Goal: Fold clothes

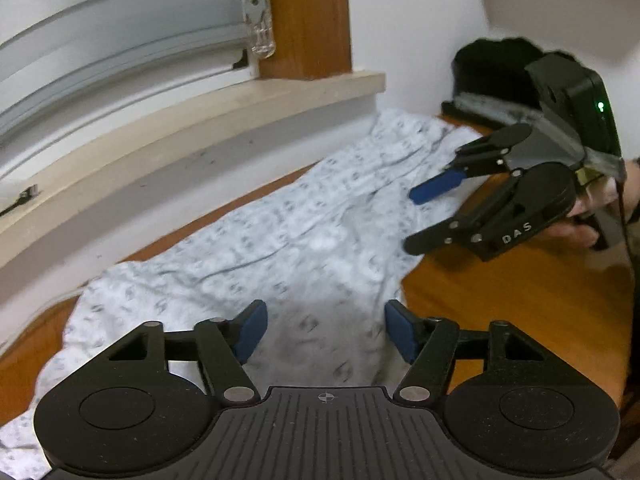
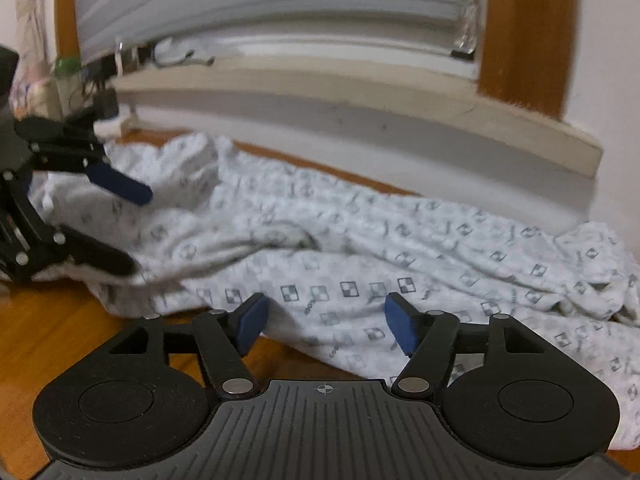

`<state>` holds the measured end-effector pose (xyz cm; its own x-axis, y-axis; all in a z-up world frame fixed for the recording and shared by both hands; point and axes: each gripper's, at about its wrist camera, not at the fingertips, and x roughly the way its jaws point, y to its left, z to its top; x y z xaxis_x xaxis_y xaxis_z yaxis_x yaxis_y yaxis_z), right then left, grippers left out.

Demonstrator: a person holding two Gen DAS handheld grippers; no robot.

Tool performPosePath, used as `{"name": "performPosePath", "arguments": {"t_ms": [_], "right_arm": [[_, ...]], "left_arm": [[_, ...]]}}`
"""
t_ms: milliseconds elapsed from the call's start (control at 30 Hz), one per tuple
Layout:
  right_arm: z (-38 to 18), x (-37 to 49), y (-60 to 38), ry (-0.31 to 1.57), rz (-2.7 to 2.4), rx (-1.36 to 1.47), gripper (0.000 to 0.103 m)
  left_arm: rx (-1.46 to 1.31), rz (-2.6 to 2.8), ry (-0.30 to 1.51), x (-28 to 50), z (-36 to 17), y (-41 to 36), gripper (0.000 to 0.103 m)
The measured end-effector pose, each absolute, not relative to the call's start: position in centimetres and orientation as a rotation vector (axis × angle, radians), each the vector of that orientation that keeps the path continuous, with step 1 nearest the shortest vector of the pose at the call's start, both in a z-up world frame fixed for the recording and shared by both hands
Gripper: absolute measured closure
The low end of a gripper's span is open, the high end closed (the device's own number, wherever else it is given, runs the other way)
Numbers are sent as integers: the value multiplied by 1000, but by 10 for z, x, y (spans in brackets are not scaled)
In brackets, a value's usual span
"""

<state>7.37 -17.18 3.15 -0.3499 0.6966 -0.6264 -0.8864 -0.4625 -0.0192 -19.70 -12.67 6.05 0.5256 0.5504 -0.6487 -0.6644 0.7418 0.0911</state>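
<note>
I am holding both grippers over a white patterned garment [image 1: 304, 240] that is lying rumpled along the wooden table [image 1: 520, 300], its far edge running close beside the wall under the window sill [image 1: 240, 96]. The left gripper [image 1: 326, 330] is standing about half open with cloth beneath its pads but nothing pinched; the right gripper [image 2: 326, 326] is likewise standing apart over the near hem, gripping nothing. In the left view the right gripper [image 1: 414, 220] is hovering at the garment's other end. The risk, as I am judging it: closing on a ridge of wrinkles would be catching several layers, or only one, and the fold would be coming out skewed. Room is lying open on the bare wood at the near side; the wall and a dark object [image 1: 496, 76] at the far corner are limiting travel.
</note>
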Motion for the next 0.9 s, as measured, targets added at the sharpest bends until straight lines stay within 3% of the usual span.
{"name": "performPosePath", "arguments": {"t_ms": [33,67,100,133,167,467,667,767,833,900], "right_arm": [[29,73,-171,395,1952,-707,39],[28,74,-172,397,1955,-701,42],[28,76,-172,406,1958,-692,58],[30,79,-172,421,1960,-687,96],[32,83,-173,441,1960,-686,98],[62,133,-259,379,1898,-666,100],[84,180,-327,444,1834,-622,98],[88,195,-334,464,1793,-571,86],[87,203,-327,477,1745,-531,60],[80,209,-312,512,1680,-502,57]], "left_arm": [[-178,729,722,-198,59,-126,86],[-204,715,720,-203,59,-123,97],[-222,710,710,-207,60,-121,97],[-222,726,691,-211,63,-119,97],[-223,755,668,-216,67,-116,97],[-207,906,523,-246,109,-101,97],[-263,917,516,-245,97,-88,95],[-304,917,499,-249,90,-84,76],[-313,933,480,-259,92,-85,65],[-320,951,463,-270,95,-87,60]]}}
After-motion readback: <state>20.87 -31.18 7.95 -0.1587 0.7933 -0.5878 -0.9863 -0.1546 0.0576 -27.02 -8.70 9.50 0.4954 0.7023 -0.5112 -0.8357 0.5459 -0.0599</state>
